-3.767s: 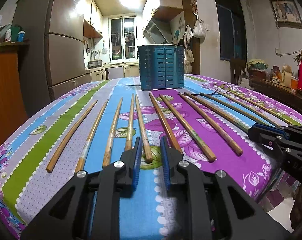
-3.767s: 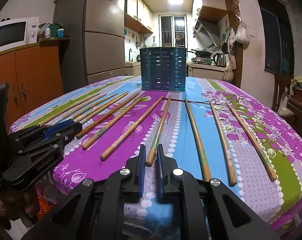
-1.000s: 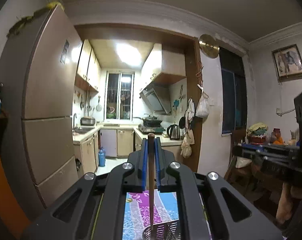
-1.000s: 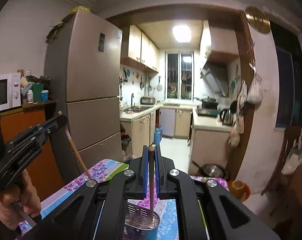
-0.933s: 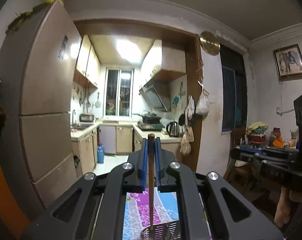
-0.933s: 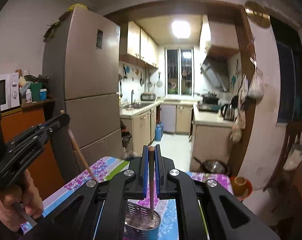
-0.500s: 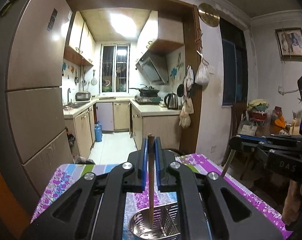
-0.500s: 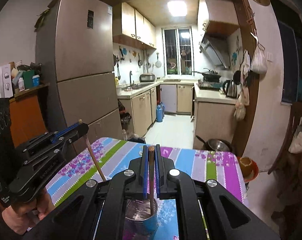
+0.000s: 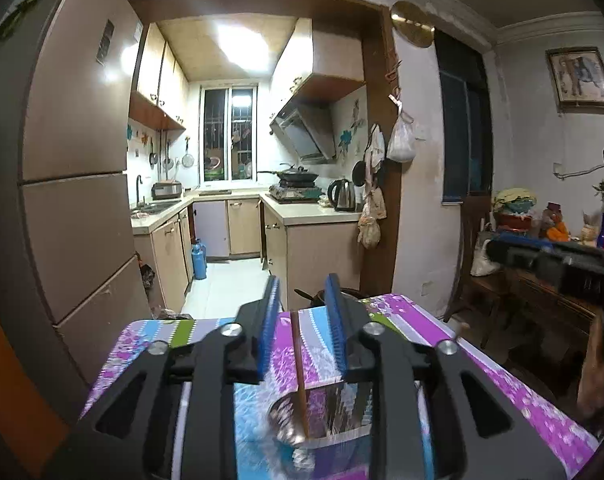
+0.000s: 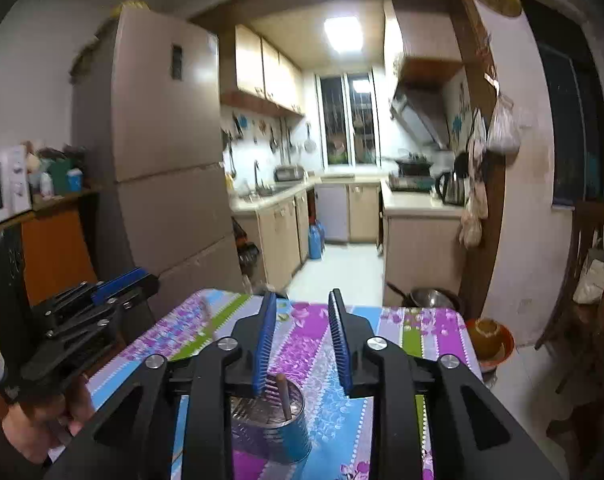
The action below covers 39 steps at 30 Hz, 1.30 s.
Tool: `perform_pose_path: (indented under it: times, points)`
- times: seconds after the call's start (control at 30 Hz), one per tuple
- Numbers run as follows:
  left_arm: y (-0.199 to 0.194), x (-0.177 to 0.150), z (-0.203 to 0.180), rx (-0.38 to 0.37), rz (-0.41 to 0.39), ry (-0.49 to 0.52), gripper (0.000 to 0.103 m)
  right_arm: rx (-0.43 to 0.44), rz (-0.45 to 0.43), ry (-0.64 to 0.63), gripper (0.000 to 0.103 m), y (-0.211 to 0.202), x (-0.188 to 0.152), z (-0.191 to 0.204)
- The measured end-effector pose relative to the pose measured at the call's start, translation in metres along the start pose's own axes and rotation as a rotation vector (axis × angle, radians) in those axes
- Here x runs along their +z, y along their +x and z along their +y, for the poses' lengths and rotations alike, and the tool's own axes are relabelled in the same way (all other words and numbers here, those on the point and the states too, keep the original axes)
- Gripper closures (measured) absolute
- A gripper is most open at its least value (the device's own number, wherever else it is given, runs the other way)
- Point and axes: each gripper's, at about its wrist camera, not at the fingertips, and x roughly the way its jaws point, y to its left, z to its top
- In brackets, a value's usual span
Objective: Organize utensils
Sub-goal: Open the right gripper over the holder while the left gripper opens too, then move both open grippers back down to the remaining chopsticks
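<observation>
Both grippers hover above the blue slotted utensil holder (image 10: 280, 436) on the floral tablecloth (image 10: 385, 360). My left gripper (image 9: 302, 324) is open; a wooden chopstick (image 9: 300, 372) stands loose between its blue pads, its lower end in the holder (image 9: 321, 420). My right gripper (image 10: 302, 336) is open; a chopstick (image 10: 284, 396) leans inside the holder just below it. The left gripper shows at the left of the right wrist view (image 10: 102, 300), and the right gripper at the right of the left wrist view (image 9: 549, 252).
A tall fridge (image 10: 158, 152) stands left of the table, with a microwave (image 10: 2, 188) on an orange cabinet. A kitchen with counters (image 9: 313, 216) lies beyond. A pot (image 10: 429, 300) and a bowl (image 10: 489, 344) sit past the table's far edge.
Both grippers have opened and let go of their chopsticks, which have dropped into the holder. Both cameras have tilted down toward the table since a second ago.
</observation>
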Motion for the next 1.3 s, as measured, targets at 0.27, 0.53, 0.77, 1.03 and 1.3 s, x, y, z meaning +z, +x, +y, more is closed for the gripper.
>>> perform_pose_path:
  times: [0.27, 0.53, 0.77, 1.03, 1.3]
  points:
    - [-0.178, -0.088, 0.067, 0.082, -0.027, 0.028, 0.045, 0.069, -0.138, -0.047, 0.068, -0.148, -0.098, 0.023]
    - [-0.234, -0.26, 0.087, 0.142, 0.206, -0.038, 0.045, 0.067, 0.005, 0.036, 0.068, -0.195, -0.264, 0.067]
    - [-0.221, -0.3, 0.063, 0.155, 0.239, 0.013, 0.045, 0.006, 0.129, -0.062, 0.068, -0.205, -0.337, 0.101]
    - [-0.222, -0.301, 0.07, 0.173, 0.203, 0.006, 0.045, -0.08, 0.152, -0.018, 0.07, -0.185, -0.349, 0.085]
    - [-0.216, -0.305, 0.068, 0.173, 0.183, -0.002, 0.045, -0.102, 0.173, -0.019, 0.086, -0.164, -0.346, 0.082]
